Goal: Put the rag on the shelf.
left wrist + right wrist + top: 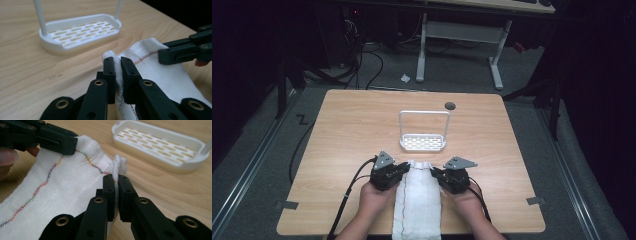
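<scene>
On the wooden table (352, 130), near its front edge, a white cloth (418, 200) lay lengthwise toward the person, short of a white rack (423, 143). At its far corners the left gripper (398, 171) and right gripper (438, 175) each pinched the cloth, jaws closed on it.

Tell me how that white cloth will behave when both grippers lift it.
The white cloth is probably floppy: it bunches where the left gripper pinches it. Its thin open weave suggests lightness. Held by the right gripper too, its middle would likely sag.
</scene>
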{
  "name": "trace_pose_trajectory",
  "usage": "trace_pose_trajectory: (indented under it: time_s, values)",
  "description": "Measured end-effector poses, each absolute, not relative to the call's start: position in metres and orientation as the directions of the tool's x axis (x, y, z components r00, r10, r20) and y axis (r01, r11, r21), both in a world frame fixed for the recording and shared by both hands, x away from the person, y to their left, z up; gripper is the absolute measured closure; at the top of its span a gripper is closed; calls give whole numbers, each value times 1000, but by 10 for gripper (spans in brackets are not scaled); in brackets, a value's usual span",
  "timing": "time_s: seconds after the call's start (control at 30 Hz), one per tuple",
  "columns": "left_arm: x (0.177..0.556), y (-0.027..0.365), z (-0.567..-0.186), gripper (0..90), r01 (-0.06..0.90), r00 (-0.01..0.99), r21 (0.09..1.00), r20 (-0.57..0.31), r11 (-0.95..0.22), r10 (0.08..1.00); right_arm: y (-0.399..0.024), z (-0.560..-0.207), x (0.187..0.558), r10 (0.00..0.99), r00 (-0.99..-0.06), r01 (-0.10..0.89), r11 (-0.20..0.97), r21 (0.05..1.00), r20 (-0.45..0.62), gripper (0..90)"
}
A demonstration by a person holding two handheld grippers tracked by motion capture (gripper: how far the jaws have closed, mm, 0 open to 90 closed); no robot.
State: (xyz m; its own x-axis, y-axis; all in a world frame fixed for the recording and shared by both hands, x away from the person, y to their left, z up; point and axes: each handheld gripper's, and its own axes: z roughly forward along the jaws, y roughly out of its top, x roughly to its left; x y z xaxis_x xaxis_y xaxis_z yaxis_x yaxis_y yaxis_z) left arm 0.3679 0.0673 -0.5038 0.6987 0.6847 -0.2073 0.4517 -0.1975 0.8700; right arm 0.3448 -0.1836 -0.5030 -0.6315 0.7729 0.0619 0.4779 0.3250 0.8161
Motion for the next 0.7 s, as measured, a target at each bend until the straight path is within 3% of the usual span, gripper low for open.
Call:
trace_pose_trajectory:
  time_s: [0.17, 0.7]
  values:
    - [364, 66, -476, 831, 389, 690, 904, -157, -179, 706, -186, -476, 342, 782, -623, 416, 302, 858, 27, 858]
    - [365, 64, -404, 834, 235, 699, 969, -111, -80, 706, -195, -407, 347, 808, -588, 250, 207, 946, -22, 858]
